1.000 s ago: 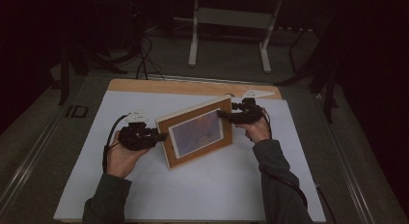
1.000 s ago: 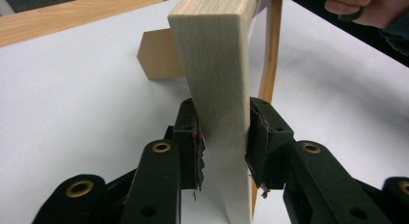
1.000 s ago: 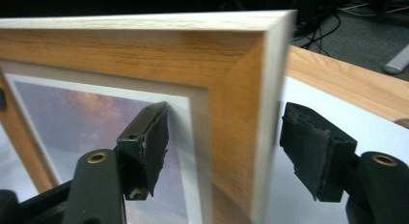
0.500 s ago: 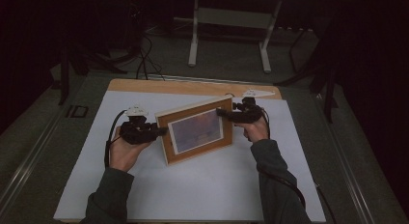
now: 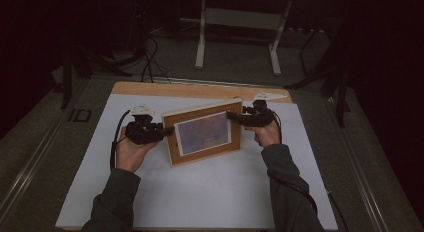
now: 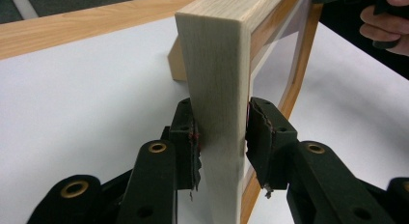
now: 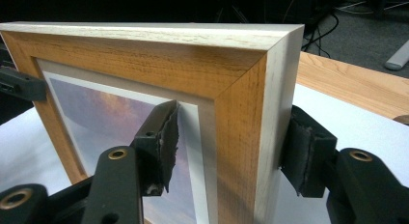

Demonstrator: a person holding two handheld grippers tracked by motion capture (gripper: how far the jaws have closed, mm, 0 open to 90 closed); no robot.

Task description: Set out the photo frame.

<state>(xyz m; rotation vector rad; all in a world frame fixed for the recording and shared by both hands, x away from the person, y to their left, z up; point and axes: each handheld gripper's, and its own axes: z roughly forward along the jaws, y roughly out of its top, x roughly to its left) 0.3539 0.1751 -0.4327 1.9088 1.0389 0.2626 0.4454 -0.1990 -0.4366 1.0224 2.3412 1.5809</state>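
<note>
Left gripper sits at the left edge of the picture frame, fingers clamped on the frame's side edge, one pad on each face, per the left gripper view. The frame stands upright on its bottom edge on the white worktop, mid-worktop, photo side toward the person, turned slightly so its right end is farther back. Right gripper straddles the frame's upper right corner; its jaws have just been closing a little with the frame between them. In the right gripper view, the back finger touches the frame's rear face, while the front finger stands off the glass with a visible gap, so no grip there.
</note>
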